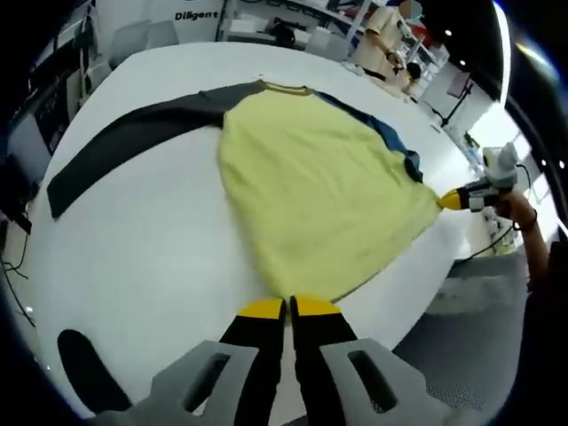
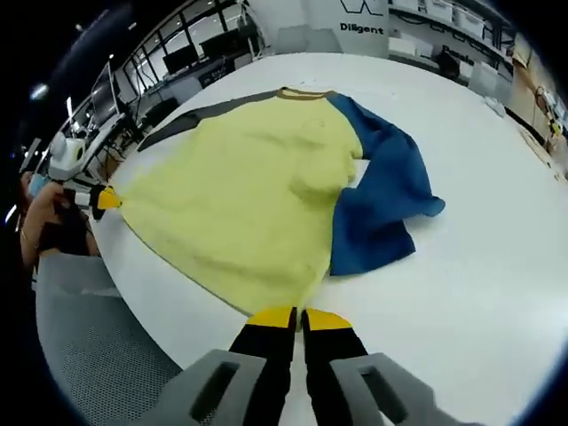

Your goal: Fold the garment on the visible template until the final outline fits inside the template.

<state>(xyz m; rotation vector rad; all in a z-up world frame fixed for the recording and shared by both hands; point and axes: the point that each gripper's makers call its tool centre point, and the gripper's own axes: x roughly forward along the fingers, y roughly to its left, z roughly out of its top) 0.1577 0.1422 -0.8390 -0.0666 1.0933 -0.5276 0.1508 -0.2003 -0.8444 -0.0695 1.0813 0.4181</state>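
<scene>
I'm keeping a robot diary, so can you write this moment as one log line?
left claw: shut on shirt hem | right claw: shut on shirt hem | yellow shirt: spread on white table | blue sleeve: crumpled

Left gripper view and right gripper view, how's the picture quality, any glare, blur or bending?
Left gripper view: the white table bows from fisheye distortion, with a blown-out bright strip at upper right; the yellow shirt is fairly sharp. Right gripper view: even light, soft shadow under the blue sleeve, background shelves blurred.
</scene>
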